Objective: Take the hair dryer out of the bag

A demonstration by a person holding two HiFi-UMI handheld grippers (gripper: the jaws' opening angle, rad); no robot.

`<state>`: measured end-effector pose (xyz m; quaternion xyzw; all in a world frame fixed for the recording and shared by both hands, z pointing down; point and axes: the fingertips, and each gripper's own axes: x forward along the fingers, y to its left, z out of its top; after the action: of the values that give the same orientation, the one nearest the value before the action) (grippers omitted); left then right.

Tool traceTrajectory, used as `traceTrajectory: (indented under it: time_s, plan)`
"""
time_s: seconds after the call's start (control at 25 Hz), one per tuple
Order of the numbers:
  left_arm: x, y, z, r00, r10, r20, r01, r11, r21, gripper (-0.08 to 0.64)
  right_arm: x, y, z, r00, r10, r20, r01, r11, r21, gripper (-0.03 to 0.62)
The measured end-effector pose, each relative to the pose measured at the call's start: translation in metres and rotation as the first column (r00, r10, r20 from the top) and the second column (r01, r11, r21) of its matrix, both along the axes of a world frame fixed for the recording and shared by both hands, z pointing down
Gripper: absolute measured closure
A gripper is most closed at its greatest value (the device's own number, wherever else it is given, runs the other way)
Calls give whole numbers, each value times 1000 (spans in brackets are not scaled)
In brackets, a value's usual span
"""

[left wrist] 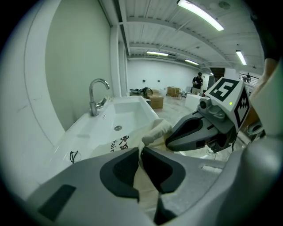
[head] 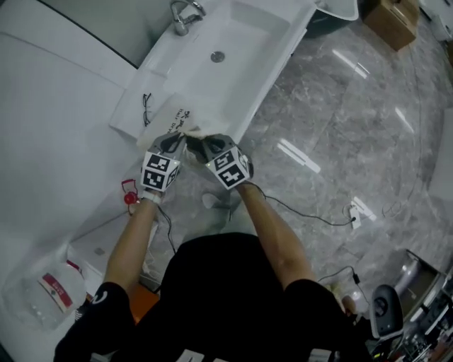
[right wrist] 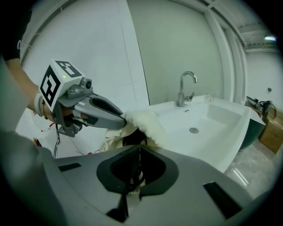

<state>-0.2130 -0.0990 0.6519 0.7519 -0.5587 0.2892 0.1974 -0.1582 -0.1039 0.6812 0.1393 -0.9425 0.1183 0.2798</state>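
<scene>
A cream cloth bag [head: 180, 113] with black print lies on the white counter beside the sink basin [head: 237, 42]. Both grippers meet at its near edge. My left gripper [head: 178, 138] is shut on a fold of the bag's cloth [left wrist: 132, 176], with its jaws [left wrist: 139, 152] pinching the fabric. My right gripper [head: 198, 143] is shut on the opposite side of the bag's rim [right wrist: 139, 152]. The bag's mouth [right wrist: 132, 137] gapes a little between them, and something dark shows inside. The hair dryer itself cannot be made out.
A chrome faucet [head: 182, 15] stands at the basin's far end. Black glasses [head: 146, 107] lie on the counter left of the bag. On the marble floor are cables [head: 311, 215] and a cardboard box [head: 393, 18]. A plastic jug [head: 56, 290] stands lower left.
</scene>
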Motion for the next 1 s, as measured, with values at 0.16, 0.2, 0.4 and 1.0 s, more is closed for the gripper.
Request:
traceTrajectory:
  time_s: [0.16,0.2,0.4,1.0]
  plan:
    - [-8,5,4,999,-28,-31,28,1000,-9,531,-27,16,23,995,-94,-38,92,995,-39,523]
    - [-9,4,6,999,-27,-35,27,1000,-13,531,-33,19,30,992,-112,-54,109,993,-47,487]
    - [-22,-1,16,999,-16,-41,15,1000,-27,531,-58,15,54,982,-142,-123,133,988,-83,414]
    - [-42,-1,39,981,-9,-195,10,1000,1,531,-77,14,107,943,-165,-288,135,984,-119,312]
